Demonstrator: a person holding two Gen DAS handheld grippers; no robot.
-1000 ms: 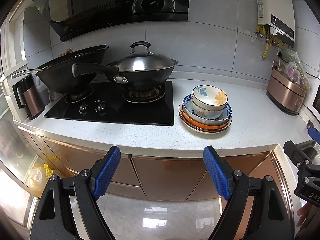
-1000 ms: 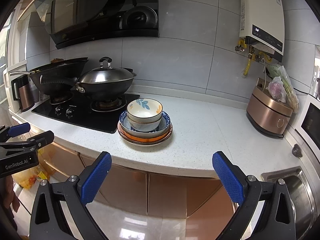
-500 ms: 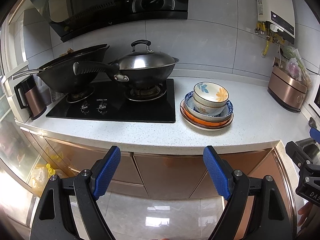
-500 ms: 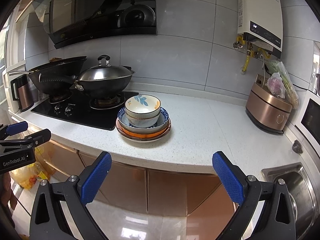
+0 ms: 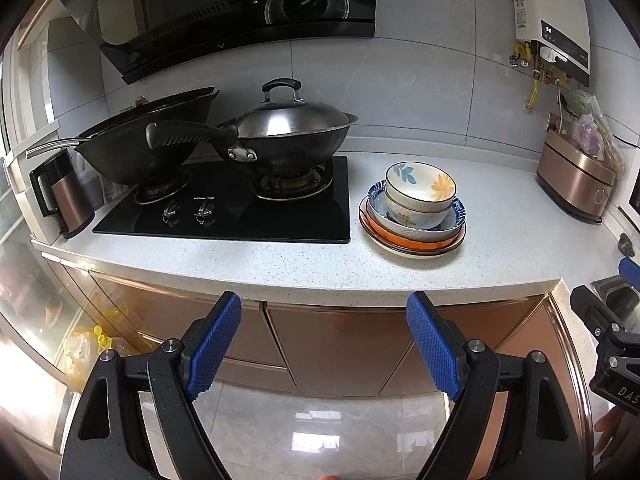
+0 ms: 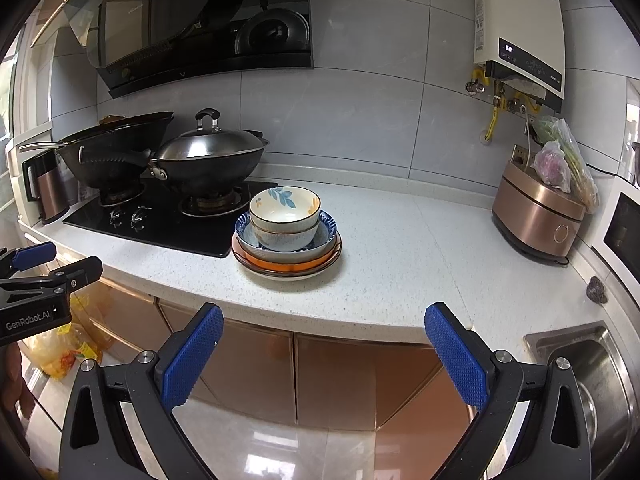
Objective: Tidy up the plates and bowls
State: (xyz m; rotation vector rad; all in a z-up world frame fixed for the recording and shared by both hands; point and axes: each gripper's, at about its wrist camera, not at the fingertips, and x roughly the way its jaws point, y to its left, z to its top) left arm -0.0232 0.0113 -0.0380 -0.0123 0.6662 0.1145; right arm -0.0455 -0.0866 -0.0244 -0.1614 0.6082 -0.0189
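A grey-tiled kitchen wall rises behind a white speckled table (image 5: 280,268) that carries a black gas hob (image 5: 240,208) with a lidded wok (image 5: 288,136) and an open wok (image 5: 148,152), a copper kettle (image 5: 60,196) at its left end and a copper appliance (image 5: 576,184) at its right. Just right of the hob sits the stack (image 6: 286,240): flat plates (image 6: 288,266) at the bottom, a blue-patterned bowl (image 6: 256,236) on them and a floral bowl (image 6: 285,210) nested on top. In front of the table edge, well short of the stack, the left gripper (image 5: 324,348) and right gripper (image 6: 324,356) both hold their blue-padded jaws wide with nothing between them.
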